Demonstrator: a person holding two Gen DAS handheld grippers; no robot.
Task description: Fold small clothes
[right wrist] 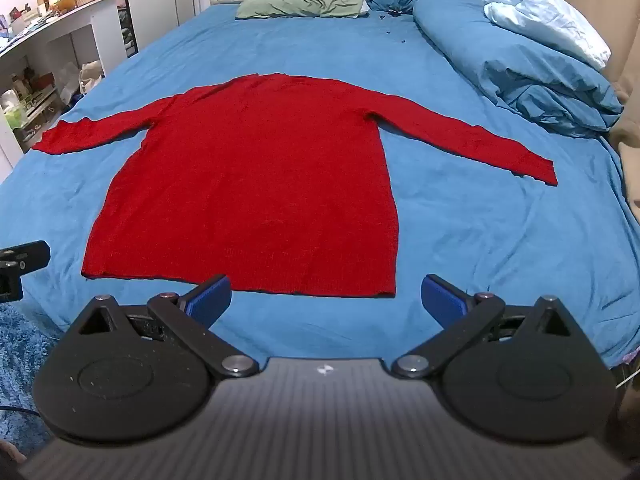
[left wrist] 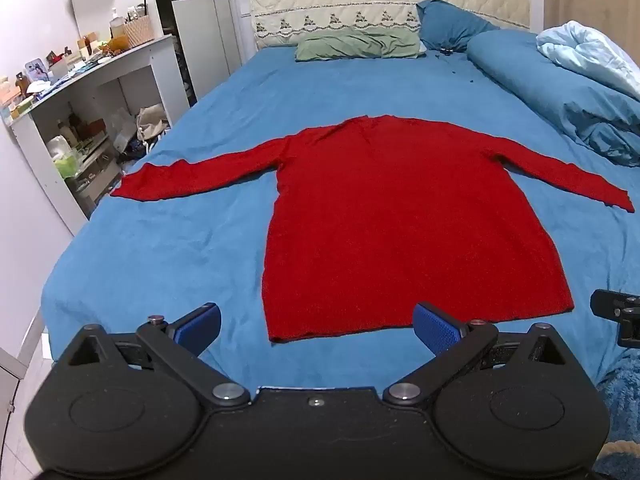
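Blue bed sheet (left wrist: 168,240) under flat red sweater (left wrist: 400,220), sleeves outspread.

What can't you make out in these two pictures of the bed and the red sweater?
- Red sweater: its underside is hidden against the bed sheet in both views.
- Shelf items: too small and distorted in the left wrist view, cut off by the edge in the right.
- Dark specks near the pillows: too small to identify.
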